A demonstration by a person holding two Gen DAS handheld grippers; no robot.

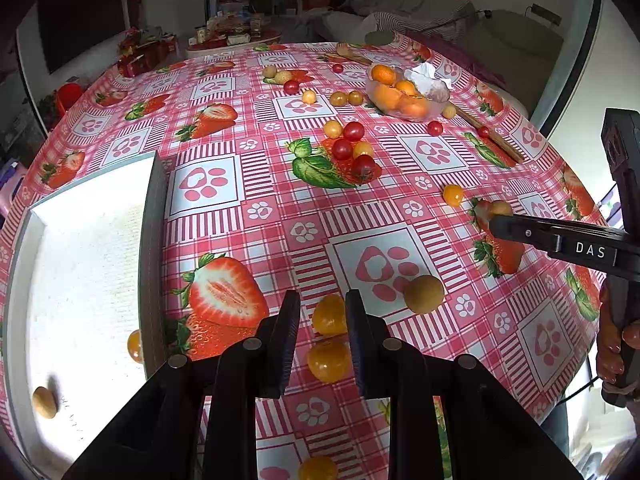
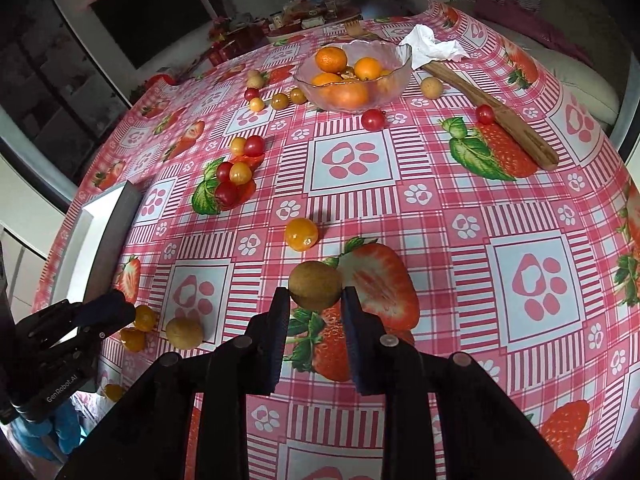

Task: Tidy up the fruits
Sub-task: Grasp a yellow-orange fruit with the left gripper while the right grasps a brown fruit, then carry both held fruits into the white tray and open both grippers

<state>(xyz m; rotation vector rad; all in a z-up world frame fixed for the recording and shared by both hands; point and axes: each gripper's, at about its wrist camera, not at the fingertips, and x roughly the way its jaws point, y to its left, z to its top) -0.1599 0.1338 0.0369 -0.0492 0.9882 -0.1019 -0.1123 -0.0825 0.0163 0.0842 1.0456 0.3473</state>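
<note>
I am holding a round, dull brown fruit [image 2: 316,285] in my right gripper [image 2: 316,300], its two ribbed black fingers clenching on either side of it just above the tablecloth [image 2: 440,208]. My left gripper [image 1: 323,312] is clamping a smooth, glossy yellow tomato [image 1: 330,314] in the same way, with a second yellow tomato [image 1: 329,361] sitting directly under it between the arms.

Around me the glossy plastic cloth, printed with pink checks, paw prints and strawberries, is carrying loose fruit everywhere. Another brown fruit [image 1: 424,294] is lying just right of my left fingers, and one yellow tomato [image 2: 301,234] is sitting beyond the fruit I am holding on the right. A cluster of red and yellow tomatoes [image 1: 354,148] is crowding the middle of the table. Farther back a scalloped clear glass bowl [image 2: 394,74] is holding oranges [image 2: 331,59], with a crumpled white tissue [image 2: 430,48] at its rim and a long wooden utensil [image 2: 500,116] lying diagonally beside it.

To my left a shallow white tray [image 1: 80,240] with a grey raised rim is holding a brown fruit [image 1: 44,402]; a yellow tomato [image 1: 135,346] is resting against its wall.
</note>
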